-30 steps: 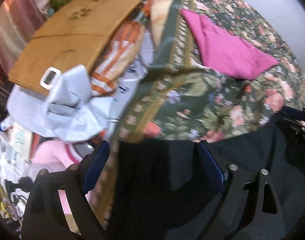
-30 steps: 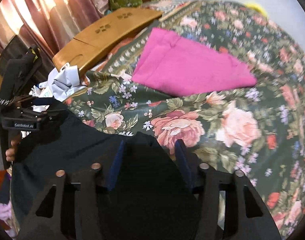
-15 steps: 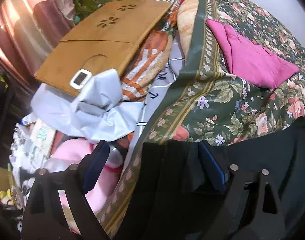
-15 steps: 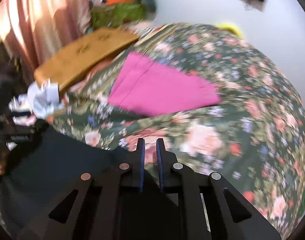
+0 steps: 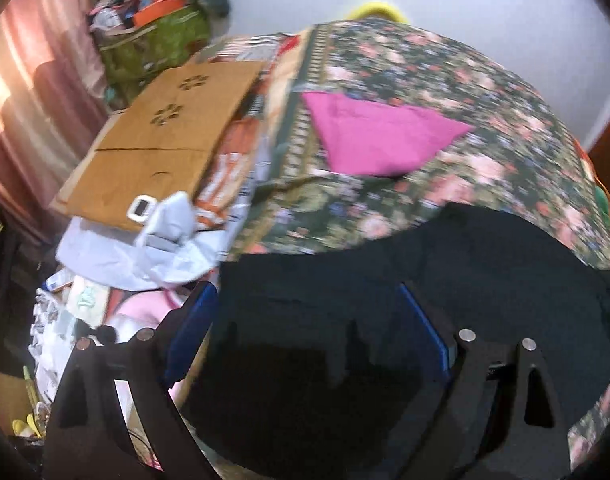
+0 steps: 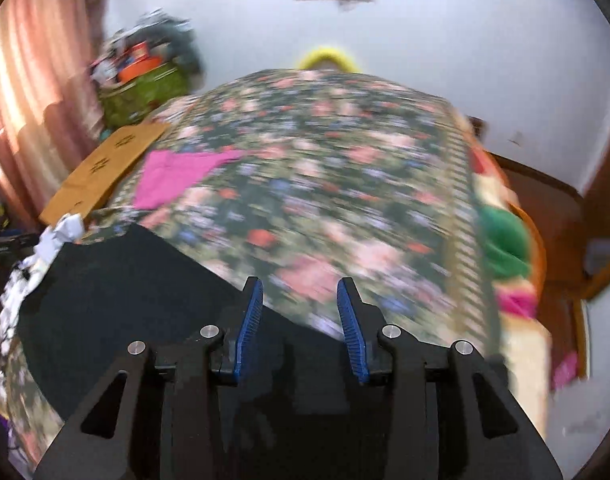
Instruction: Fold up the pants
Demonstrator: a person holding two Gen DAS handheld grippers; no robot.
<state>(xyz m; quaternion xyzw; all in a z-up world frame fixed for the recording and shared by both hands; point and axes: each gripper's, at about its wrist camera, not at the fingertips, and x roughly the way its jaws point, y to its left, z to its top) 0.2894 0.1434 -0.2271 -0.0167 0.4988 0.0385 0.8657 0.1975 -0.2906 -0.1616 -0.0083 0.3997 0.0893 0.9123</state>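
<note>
Left claw (image 5: 305, 320): its two blue-padded fingers (image 5: 191, 328) stand wide apart, with dark cloth spread in the space between them; nothing is pinched.
Right claw (image 6: 301, 316): fingers (image 6: 251, 312) parted with a clear gap, gripping nothing; the fingertips lie over the edge where dark cloth meets the floral cover.
Pants (image 5: 405, 280): black, lying spread on the bed at the 6 o'clock side of the left wrist view; in the right wrist view they fill the 7 o'clock area (image 6: 117, 280) and run under the claw.
Bed cover (image 5: 445, 72): dark green with pink roses, blurred in both views, stretching from the pants toward 12 o'clock.
Magenta cloth (image 5: 377, 140): folded flat on the cover, well apart from the pants, toward 12 o'clock; in the right wrist view it sits at 10 o'clock (image 6: 173, 174).
Wooden board (image 5: 165, 136): tan, with flower-shaped cutouts, beside the bed at 10 o'clock.
Pale grey cloth (image 5: 157, 244): crumpled below the board, just beside the left edge of the pants.
Curtain (image 5: 21, 92): pinkish, along the 9 o'clock edge.
Wall (image 6: 425, 48): plain white behind the bed at 12 o'clock.
</note>
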